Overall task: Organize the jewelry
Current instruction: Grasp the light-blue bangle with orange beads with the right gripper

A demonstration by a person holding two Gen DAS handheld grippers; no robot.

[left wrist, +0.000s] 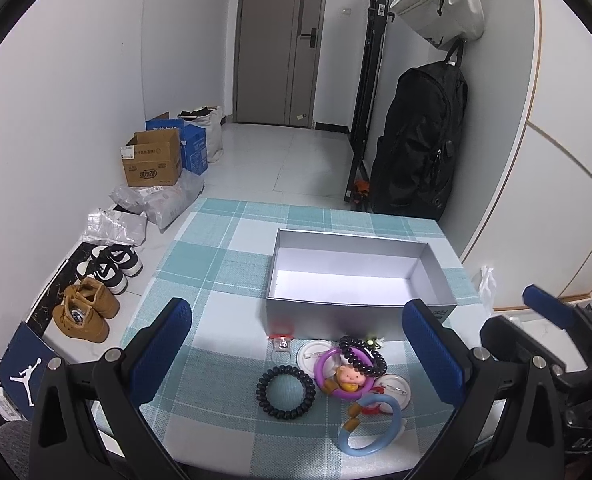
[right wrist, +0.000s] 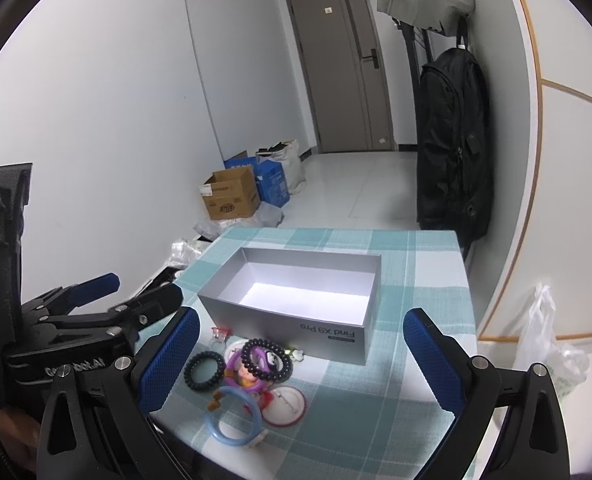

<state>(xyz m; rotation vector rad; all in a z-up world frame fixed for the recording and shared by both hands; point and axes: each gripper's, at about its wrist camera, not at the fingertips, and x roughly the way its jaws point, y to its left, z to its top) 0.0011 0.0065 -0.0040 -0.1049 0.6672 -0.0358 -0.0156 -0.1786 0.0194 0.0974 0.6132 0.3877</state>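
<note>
An open, empty grey box (left wrist: 348,276) (right wrist: 296,292) stands on the checked tablecloth. In front of it lies a heap of jewelry: a black coil ring (left wrist: 285,392) (right wrist: 204,371), a purple ring with a doll (left wrist: 346,374) (right wrist: 252,376), a black bead bracelet (left wrist: 362,354) (right wrist: 267,360), a blue ring (left wrist: 370,424) (right wrist: 233,416), white round badges (left wrist: 310,354) (right wrist: 286,404) and a small clear ring (left wrist: 282,344) (right wrist: 221,334). My left gripper (left wrist: 296,344) is open and empty above the heap. My right gripper (right wrist: 302,354) is open and empty, to the right of the left one.
The table's front edge (left wrist: 256,468) is close below the heap. Shoes (left wrist: 96,292), cardboard boxes (left wrist: 152,160) and bags lie on the floor at the left. A black backpack (left wrist: 420,140) hangs at the right wall. A plastic bag (right wrist: 548,344) hangs right of the table.
</note>
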